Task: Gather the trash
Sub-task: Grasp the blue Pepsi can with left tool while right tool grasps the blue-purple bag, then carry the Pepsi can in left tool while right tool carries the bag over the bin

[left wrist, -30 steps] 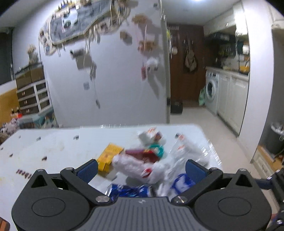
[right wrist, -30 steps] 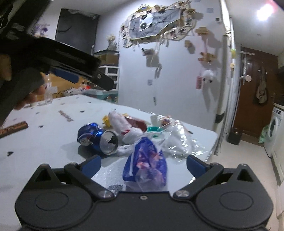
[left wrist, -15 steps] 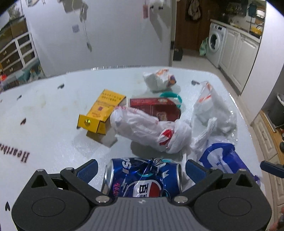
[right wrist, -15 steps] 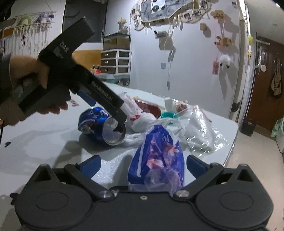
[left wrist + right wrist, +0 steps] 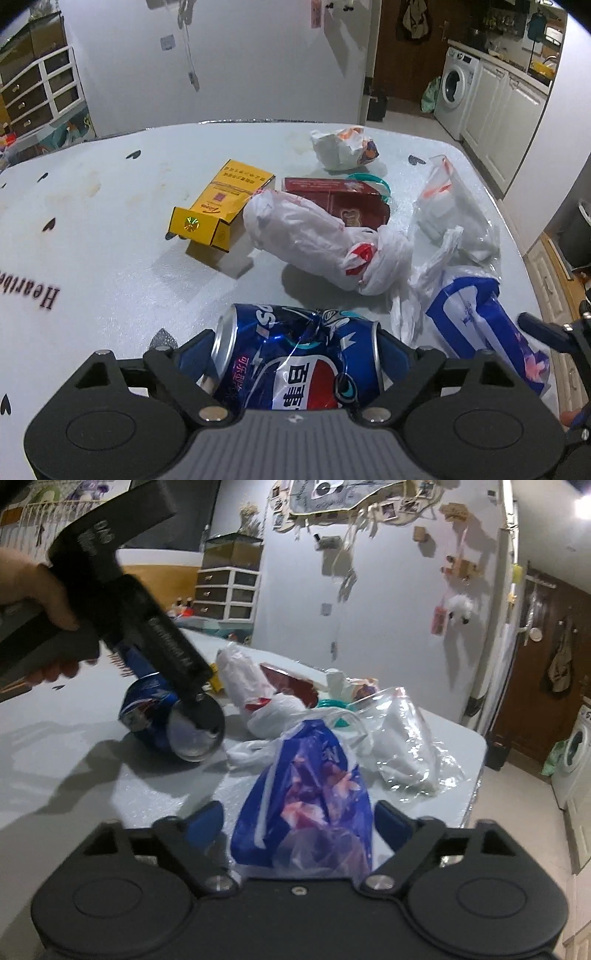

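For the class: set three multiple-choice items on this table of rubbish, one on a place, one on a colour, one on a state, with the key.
1. The yellow box lies: A on a chair; B on the table beside the white bag; C in a bin.
2. The can is: A green; B orange; C blue.
3. The can is: A lying dented; B upright; C atop the box.
Key: B, it rests on the tabletop next to the bag; C, its wall is blue; A, it lies sideways, creased.
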{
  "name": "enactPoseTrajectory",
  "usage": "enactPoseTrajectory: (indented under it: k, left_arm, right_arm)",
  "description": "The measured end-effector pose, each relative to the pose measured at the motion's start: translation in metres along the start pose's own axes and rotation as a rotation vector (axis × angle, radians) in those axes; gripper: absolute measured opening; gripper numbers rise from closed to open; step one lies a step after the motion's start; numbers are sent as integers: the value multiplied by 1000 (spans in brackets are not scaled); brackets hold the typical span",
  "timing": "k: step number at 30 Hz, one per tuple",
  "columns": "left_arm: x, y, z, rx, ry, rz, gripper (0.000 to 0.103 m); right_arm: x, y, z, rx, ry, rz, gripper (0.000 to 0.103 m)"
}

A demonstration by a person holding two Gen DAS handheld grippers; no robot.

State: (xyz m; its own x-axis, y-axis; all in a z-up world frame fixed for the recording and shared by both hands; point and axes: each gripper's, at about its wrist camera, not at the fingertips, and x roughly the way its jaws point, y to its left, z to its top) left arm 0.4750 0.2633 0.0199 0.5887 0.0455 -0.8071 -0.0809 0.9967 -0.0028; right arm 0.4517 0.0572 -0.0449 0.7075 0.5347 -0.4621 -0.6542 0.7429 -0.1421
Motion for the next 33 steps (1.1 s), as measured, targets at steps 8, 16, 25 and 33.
enactPoseTrajectory:
  k: [8, 16, 25, 33]
  left_arm:
    - [-25, -11, -25, 38, -76, 20, 89]
    - [-59, -26, -54, 51, -190, 39, 88]
    - [-93, -48, -89, 45, -326, 80, 87]
    - [-112, -74, -112, 44, -420, 106, 87]
  right_arm:
    - [-13, -9, 1, 67, 0, 28, 40]
    - [-44, -19, 8, 125, -26, 53, 31]
    - [-80, -29, 7, 179, -58, 65, 29]
    - [-111, -44, -1, 225, -89, 37, 28]
